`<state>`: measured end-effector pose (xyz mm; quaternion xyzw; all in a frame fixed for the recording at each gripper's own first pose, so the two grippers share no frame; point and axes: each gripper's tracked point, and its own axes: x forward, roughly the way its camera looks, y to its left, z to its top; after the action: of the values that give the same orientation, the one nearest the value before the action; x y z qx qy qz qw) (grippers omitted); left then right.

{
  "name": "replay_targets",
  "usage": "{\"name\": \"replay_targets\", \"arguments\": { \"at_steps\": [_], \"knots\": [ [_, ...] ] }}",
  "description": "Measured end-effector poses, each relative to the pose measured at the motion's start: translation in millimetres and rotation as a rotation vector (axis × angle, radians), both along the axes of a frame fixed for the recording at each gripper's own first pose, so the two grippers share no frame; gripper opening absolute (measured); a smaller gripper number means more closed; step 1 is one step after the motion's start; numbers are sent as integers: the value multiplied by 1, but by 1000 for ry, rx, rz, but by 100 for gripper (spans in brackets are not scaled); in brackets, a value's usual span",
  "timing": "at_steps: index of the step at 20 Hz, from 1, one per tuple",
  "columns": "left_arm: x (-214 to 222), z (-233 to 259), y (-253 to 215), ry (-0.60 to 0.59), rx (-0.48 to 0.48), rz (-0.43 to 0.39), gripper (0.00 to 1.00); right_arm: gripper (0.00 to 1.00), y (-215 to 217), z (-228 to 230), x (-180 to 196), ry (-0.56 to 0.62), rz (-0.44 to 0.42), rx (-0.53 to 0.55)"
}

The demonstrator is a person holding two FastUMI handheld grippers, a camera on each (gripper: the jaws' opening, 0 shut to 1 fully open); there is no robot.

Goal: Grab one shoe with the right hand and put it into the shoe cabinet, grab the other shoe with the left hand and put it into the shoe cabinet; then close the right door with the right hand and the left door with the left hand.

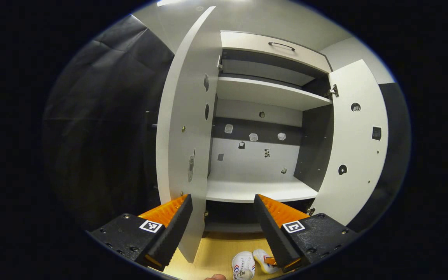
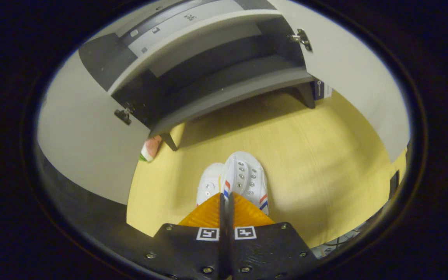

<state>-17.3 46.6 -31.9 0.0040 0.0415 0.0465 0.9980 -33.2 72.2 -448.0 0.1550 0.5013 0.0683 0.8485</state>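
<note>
Two white shoes with red and blue stripes lie side by side on the wooden floor in front of the shoe cabinet (image 1: 255,188). In the right gripper view my right gripper (image 2: 224,196) is down at the pair, its fingers pressed together on the inner side wall of the right-hand shoe (image 2: 247,177). The other shoe (image 2: 208,182) lies against it on the left. In the left gripper view both shoes (image 1: 243,266) show low down. My left gripper (image 1: 223,198) hangs open and empty, high up, facing the cabinet's open middle compartment. Both doors stand open.
The left door (image 1: 181,128) swings out close to my left gripper's left finger; the right door (image 1: 358,144) stands wide. A drawer with a handle (image 1: 281,45) tops the cabinet. A small pink and green object (image 2: 150,149) lies by the cabinet's front leg.
</note>
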Motion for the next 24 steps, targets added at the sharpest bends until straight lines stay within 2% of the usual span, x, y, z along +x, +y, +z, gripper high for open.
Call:
{"name": "replay_targets", "arguments": {
  "at_steps": [2,3,5,6,7,8,9,10,12,15,20,22,24],
  "knots": [
    [1,0,1,1,5,2,93,0,-2,-4,-12,24,-12,10],
    [1,-1,1,3,6,1,96,0,-2,-6,-14,31,-14,11],
    [1,-1,-2,6,7,-4,93,0,0,-8,-20,36,-8,6],
    [2,-2,-2,7,8,-6,96,1,-2,-8,-17,35,-10,3],
    [2,-1,-3,6,8,-8,93,1,-3,-9,-17,41,-9,0],
    [2,-2,-4,6,7,-11,96,5,-3,-9,-18,45,-12,-2],
    [2,-2,-4,6,6,-13,93,1,-4,-10,-17,48,-15,-3],
    [3,-1,-4,5,6,-14,97,1,-4,-10,-18,50,-17,-5],
    [3,-1,-4,4,7,-14,97,1,-2,-13,-18,55,-20,-7],
    [3,-2,-3,6,11,-14,96,8,-1,-12,-12,57,-17,-17],
    [2,-1,0,2,10,-12,96,9,2,-16,-8,64,-9,-32],
    [2,-1,0,3,15,-14,96,15,3,-18,-7,67,0,-36],
    [2,-2,1,4,20,-13,96,15,3,-19,-7,64,9,-44]
  ]
}}
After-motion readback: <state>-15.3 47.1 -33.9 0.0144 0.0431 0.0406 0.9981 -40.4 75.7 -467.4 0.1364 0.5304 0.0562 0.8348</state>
